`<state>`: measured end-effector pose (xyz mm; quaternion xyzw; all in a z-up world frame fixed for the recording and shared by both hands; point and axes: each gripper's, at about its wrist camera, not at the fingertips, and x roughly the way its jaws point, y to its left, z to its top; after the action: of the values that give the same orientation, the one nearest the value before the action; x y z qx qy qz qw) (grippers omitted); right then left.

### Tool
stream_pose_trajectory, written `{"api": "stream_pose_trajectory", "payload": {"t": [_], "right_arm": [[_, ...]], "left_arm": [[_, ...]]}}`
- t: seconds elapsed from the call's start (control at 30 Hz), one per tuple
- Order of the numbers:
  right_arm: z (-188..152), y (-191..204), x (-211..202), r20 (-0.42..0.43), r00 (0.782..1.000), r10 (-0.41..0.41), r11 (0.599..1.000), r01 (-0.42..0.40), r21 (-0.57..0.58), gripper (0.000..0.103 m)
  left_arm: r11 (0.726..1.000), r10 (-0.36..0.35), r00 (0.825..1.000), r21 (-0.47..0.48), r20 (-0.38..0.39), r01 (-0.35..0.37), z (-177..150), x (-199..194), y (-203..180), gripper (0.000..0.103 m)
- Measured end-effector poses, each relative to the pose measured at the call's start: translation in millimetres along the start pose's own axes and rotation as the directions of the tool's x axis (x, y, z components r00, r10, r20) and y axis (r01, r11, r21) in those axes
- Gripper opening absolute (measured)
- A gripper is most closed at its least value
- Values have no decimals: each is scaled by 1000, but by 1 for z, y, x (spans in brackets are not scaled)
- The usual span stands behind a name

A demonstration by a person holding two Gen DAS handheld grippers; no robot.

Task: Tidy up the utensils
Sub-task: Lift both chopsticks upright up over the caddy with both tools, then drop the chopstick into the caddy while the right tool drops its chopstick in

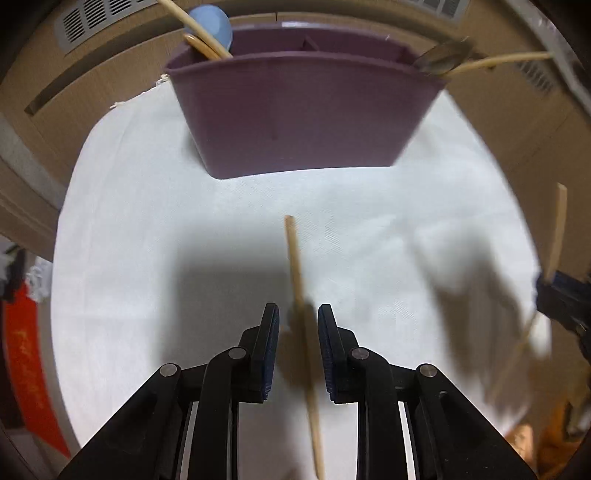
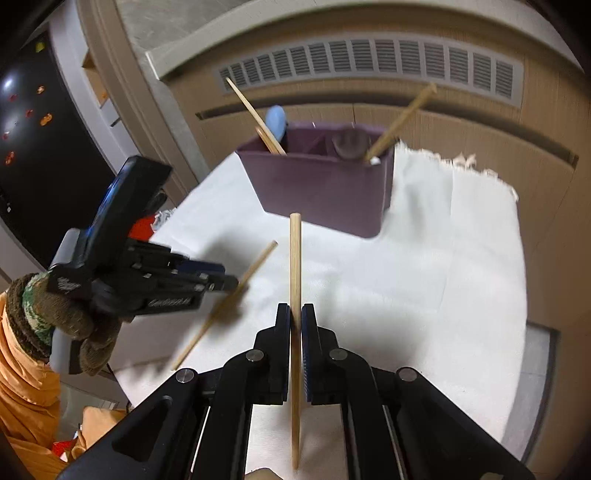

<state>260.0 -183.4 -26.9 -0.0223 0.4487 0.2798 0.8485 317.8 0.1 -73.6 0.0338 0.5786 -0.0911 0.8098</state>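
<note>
A purple utensil caddy stands on the white cloth; it also shows in the right wrist view. It holds wooden chopsticks, a blue spoon and a metal spoon. My left gripper is open, with a wooden chopstick between its fingers, apart from both pads. From the right wrist view the left gripper sits at that chopstick. My right gripper is shut on another wooden chopstick, held above the cloth.
Beige cabinet fronts with vent grilles stand behind the table. The cloth's fringed edge lies at the right of the caddy. A gloved hand holds the left gripper. Red items lie off the table's left side.
</note>
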Motion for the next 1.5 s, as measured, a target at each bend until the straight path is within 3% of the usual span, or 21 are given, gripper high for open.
{"api": "stream_pose_trajectory", "payload": {"t": [0.13, 0.23, 0.27, 0.33, 0.47, 0.53, 0.63, 0.7, 0.73, 0.77, 0.8, 0.87, 0.9, 0.97, 1.03, 1.1, 1.27, 1.43, 1.5], "right_arm": [[-3, 0, 2, 6, 1000, -1, 1000, 1, -1, 7], [-5, 1, 0, 20, 1000, -1, 1000, 1, -8, 7], [-4, 2, -4, 27, 1000, 0, 1000, 0, -8, 7], [-6, 3, -12, 51, 999, 5, 1000, -4, -11, 7], [-6, 8, -33, 99, 995, 0, 1000, 2, -25, 7], [2, 15, -53, 153, 988, 10, 999, -5, -34, 7], [32, 26, -94, 277, 961, 3, 998, 13, -57, 7], [58, 35, -121, 364, 931, -25, 996, 55, -73, 7], [80, 42, -138, 419, 907, -40, 992, 88, -95, 7], [95, 46, -148, 454, 890, -48, 989, 105, -101, 7], [113, 50, -158, 494, 867, -58, 987, 124, -101, 7], [145, 54, -168, 556, 829, -67, 984, 146, -100, 7], [157, 54, -169, 580, 811, -74, 983, 157, -95, 7], [176, 53, -163, 609, 789, -78, 981, 168, -93, 7], [193, 47, -146, 607, 790, -88, 981, 174, -84, 7], [207, 38, -123, 584, 806, -96, 983, 167, -69, 7], [217, 21, -71, 537, 833, -135, 978, 199, -62, 7], [217, 9, -24, 468, 868, -163, 974, 216, -61, 7], [215, 7, -10, 448, 877, -174, 972, 226, -64, 7]], "left_arm": [[1000, 18, 999, 9, -40, -18, 12, 19, -8, 21], [998, 39, 999, 38, 17, -40, 11, 17, -17, 6], [999, 37, 999, 38, 32, -39, 11, 16, -16, 6], [1000, 13, 993, 16, 114, -15, 3, 4, -12, 6], [998, -32, 947, -44, 319, 48, -19, -50, -3, 6], [996, -41, 901, -48, 431, 68, -25, -92, 1, 6], [997, -35, 802, -36, 596, 70, -13, -161, 7, 6], [997, -23, 721, -36, 692, 66, 3, -203, 11, 6], [997, -13, 666, -39, 746, 63, 13, -225, 13, 6], [997, -3, 625, -46, 780, 62, 22, -240, 15, 6], [996, 5, 569, -54, 822, 70, 32, -258, 16, 6], [993, -3, 479, -53, 878, 103, 51, -278, 24, 6], [992, -2, 447, -53, 895, 111, 61, -281, 30, 6], [992, 6, 399, -54, 917, 110, 77, -281, 34, 6], [993, 14, 369, -58, 929, 108, 90, -274, 42, 6], [993, 24, 358, -64, 934, 101, 102, -258, 44, 6], [996, 23, 373, -54, 927, 71, 125, -212, 41, 6], [990, -11, 458, -55, 889, 129, 144, -157, 53, 6], [988, -17, 483, -61, 875, 145, 145, -138, 58, 6]]}}
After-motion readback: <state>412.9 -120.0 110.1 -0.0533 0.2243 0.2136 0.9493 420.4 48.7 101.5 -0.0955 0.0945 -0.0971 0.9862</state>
